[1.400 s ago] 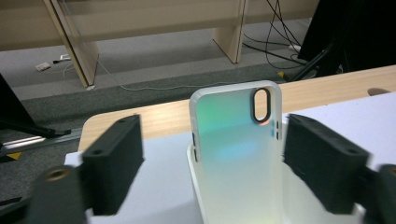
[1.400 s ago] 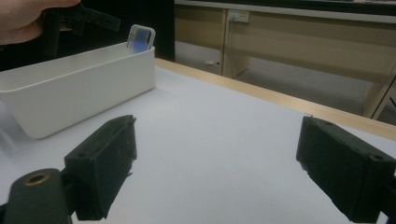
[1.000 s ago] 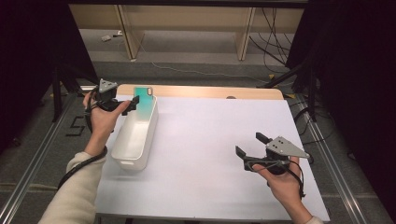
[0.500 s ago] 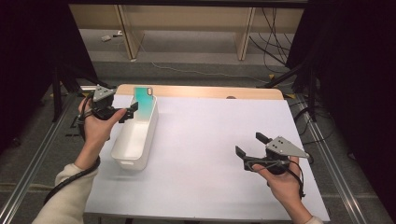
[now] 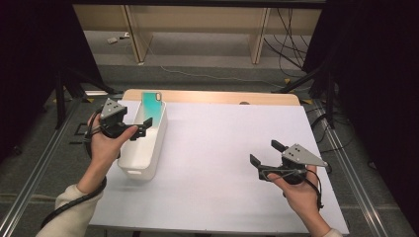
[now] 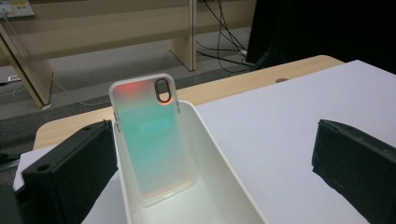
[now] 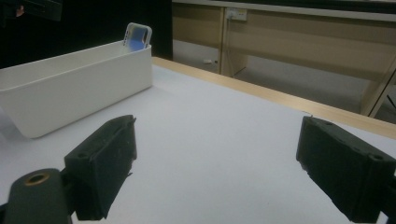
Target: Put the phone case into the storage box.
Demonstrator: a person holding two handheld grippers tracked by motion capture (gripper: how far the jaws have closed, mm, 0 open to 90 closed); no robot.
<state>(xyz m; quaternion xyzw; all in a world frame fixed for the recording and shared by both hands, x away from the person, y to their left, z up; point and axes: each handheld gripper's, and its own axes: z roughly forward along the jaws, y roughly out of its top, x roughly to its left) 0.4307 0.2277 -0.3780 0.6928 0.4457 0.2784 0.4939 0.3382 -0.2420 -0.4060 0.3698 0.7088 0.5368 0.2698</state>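
**Phone case stands ahead of the left claw, inside the bin**

The left claw (image 5: pixel 143 127), jaws apart and empty, hovers at the near-left rim of the white bin (image 5: pixel 148 155). The phone case (image 6: pixel 152 140) leans upright against the bin's far end wall, long axis near vertical, straight ahead between the jaws. The bin's walls hem it in. The right claw (image 5: pixel 267 155), also spread and empty, rests well apart over the white surface (image 5: pixel 217 148).

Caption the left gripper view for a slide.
Open left tongs face a phone case leaning upright inside a white bin.
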